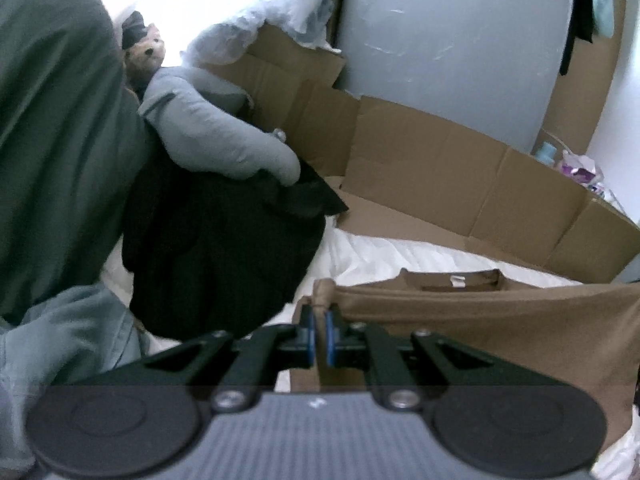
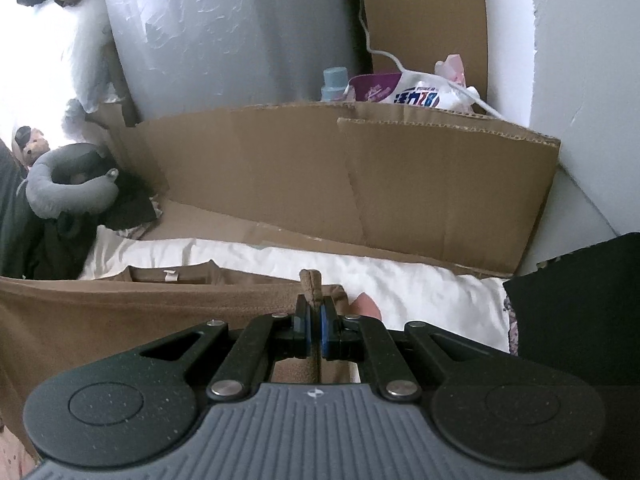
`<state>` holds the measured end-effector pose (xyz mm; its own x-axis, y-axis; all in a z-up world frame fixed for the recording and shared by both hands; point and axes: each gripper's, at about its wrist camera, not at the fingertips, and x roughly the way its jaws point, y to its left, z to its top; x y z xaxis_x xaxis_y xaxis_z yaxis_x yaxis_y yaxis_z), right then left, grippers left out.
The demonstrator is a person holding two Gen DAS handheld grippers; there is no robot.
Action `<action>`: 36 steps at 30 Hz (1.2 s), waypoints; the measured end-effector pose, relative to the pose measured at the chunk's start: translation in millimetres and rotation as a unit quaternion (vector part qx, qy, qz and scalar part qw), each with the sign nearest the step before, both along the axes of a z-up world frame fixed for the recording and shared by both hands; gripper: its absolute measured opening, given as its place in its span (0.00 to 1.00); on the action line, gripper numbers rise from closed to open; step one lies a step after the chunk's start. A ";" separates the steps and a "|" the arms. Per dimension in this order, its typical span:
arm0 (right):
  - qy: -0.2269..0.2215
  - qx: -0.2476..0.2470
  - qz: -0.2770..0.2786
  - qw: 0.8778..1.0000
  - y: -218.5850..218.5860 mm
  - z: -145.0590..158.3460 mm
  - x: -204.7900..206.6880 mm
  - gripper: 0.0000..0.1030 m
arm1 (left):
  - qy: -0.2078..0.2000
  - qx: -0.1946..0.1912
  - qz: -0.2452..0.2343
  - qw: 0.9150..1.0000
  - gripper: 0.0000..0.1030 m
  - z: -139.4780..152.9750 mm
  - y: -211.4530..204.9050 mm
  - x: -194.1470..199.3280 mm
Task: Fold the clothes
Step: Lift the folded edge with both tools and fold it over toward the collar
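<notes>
A brown T-shirt hangs stretched between both grippers above the white bedding; its collar with a white label faces me. My left gripper is shut on the shirt's left corner, a tuft of brown cloth sticking up between the blue pads. In the right wrist view the same brown T-shirt spreads to the left, and my right gripper is shut on its right corner, cloth poking out above the fingertips.
Flattened cardboard stands along the far side of the bed. A pile of dark clothes with a grey neck pillow lies left. A green garment hangs at far left. Bottles and bags sit behind the cardboard. A black item lies right.
</notes>
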<state>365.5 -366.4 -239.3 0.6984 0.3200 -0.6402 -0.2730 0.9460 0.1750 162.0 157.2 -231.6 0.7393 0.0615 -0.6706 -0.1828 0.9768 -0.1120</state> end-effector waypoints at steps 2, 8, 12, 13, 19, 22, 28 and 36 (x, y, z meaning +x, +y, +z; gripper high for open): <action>0.001 -0.001 0.000 1.000 0.5 0.5 4.0 0.03 | -0.002 -0.002 0.001 1.000 0.06 -0.7 1.2 4.3; 0.003 -0.001 -0.003 1.000 5.0 -1.2 28.8 0.03 | 0.002 -0.007 0.001 1.000 0.06 -13.3 8.6 29.0; 0.003 -0.017 0.001 1.000 16.3 -10.5 51.8 0.03 | 0.010 -0.010 0.010 1.000 0.06 -28.8 17.9 46.5; 0.005 -0.019 0.003 1.000 19.6 -13.8 57.5 0.03 | 0.013 -0.010 0.012 1.000 0.06 -33.3 20.6 50.2; 0.013 -0.035 0.007 0.999 39.8 -36.8 91.8 0.03 | 0.027 -0.009 0.018 0.999 0.06 -54.6 30.6 79.5; 0.021 -0.036 -0.002 0.999 45.3 -49.6 108.6 0.03 | 0.033 -0.007 0.020 0.999 0.06 -64.2 34.0 94.5; 0.031 -0.043 -0.019 0.998 55.3 -68.3 136.5 0.03 | 0.042 -0.001 0.020 0.999 0.06 -75.7 33.8 116.9; 0.039 -0.059 -0.021 0.997 67.2 -88.2 160.6 0.03 | 0.056 0.014 0.019 0.998 0.06 -91.0 37.8 138.2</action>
<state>526.1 -299.2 -327.4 0.6561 0.2103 -0.7248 -0.2222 0.9717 0.0808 300.2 195.0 -322.6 0.6562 0.1070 -0.7469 -0.2289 0.9715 -0.0619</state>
